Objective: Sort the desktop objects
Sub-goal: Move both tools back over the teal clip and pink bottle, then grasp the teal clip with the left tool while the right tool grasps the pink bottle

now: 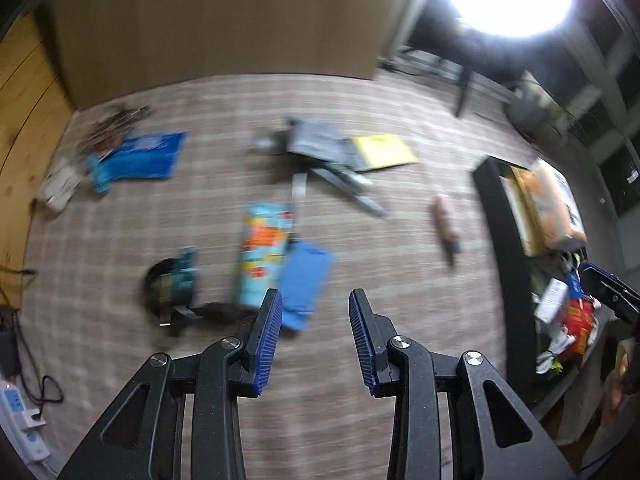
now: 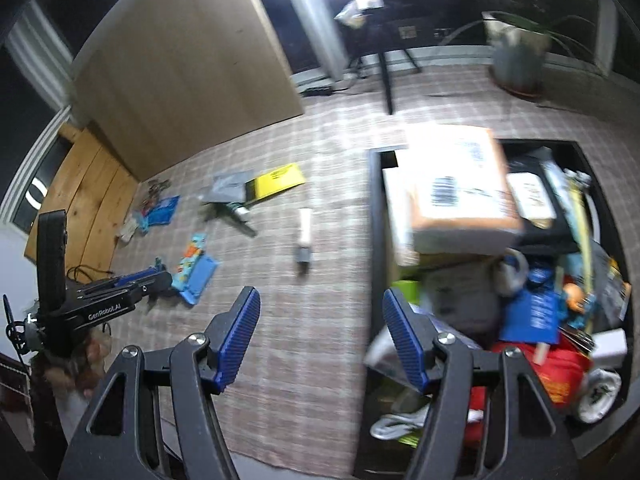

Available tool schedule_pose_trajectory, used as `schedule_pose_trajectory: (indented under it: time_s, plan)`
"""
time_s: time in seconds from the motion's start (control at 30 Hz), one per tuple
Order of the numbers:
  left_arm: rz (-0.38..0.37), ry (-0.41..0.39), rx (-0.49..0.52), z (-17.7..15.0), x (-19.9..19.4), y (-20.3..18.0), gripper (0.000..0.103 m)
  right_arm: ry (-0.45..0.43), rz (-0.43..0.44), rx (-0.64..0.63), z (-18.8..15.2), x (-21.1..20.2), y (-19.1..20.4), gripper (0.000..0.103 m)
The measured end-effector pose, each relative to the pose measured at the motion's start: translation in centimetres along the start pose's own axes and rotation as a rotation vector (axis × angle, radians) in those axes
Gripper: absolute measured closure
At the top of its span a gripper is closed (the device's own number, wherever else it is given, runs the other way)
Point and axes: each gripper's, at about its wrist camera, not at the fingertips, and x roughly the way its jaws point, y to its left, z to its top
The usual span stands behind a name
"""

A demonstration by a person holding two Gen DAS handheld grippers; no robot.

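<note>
Loose objects lie on a checked cloth. My left gripper is open and empty, just in front of a colourful packet and a blue card. A black cable coil, a pink tube, a yellow pouch and a blue bag lie farther off. My right gripper is open and empty at the left rim of a black bin full of items. The left gripper also shows in the right wrist view, and the tube too.
A cardboard parcel tops the bin, with a red packet and blue card below. A large brown board stands at the back. A power strip and cables lie at the left. A potted plant stands far right.
</note>
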Motion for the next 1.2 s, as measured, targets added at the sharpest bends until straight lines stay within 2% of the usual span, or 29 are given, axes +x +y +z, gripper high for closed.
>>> schedule_pose_trajectory:
  time_s: [0.17,0.23,0.27,0.57,0.67,0.8,0.93,1.13,1.2]
  plan:
    - [0.056,0.012,-0.046,-0.3,0.6,5.1,0.068,0.072,0.005,-0.017,1.6,4.0,2.8,0.04]
    - [0.08,0.014,-0.044,-0.5,1.1,6.3,0.057,0.101,0.006,-0.014,2.3,5.6,3.4,0.04]
    - [0.088,0.015,-0.044,-0.7,1.4,6.8,0.057,0.113,0.001,-0.015,2.6,6.4,3.7,0.04]
    - [0.1,0.043,-0.037,-0.5,4.2,7.8,0.057,0.206,-0.064,0.008,4.6,12.4,3.6,0.04]
    - [0.107,0.043,-0.041,0.0,5.0,7.9,0.06,0.229,-0.077,0.004,4.9,13.9,3.6,0.04]
    - [0.116,0.049,-0.057,0.5,5.7,8.3,0.081,0.237,-0.092,0.007,5.4,15.4,3.4,0.04]
    - [0.117,0.048,-0.089,0.7,6.2,9.2,0.092,0.25,-0.119,0.017,5.8,16.8,2.7,0.04]
    - [0.109,0.042,-0.109,0.7,6.2,10.0,0.092,0.287,-0.128,-0.004,6.0,18.8,2.3,0.041]
    - [0.104,0.036,-0.12,0.7,6.0,10.2,0.092,0.291,-0.129,-0.018,6.1,19.4,2.5,0.044]
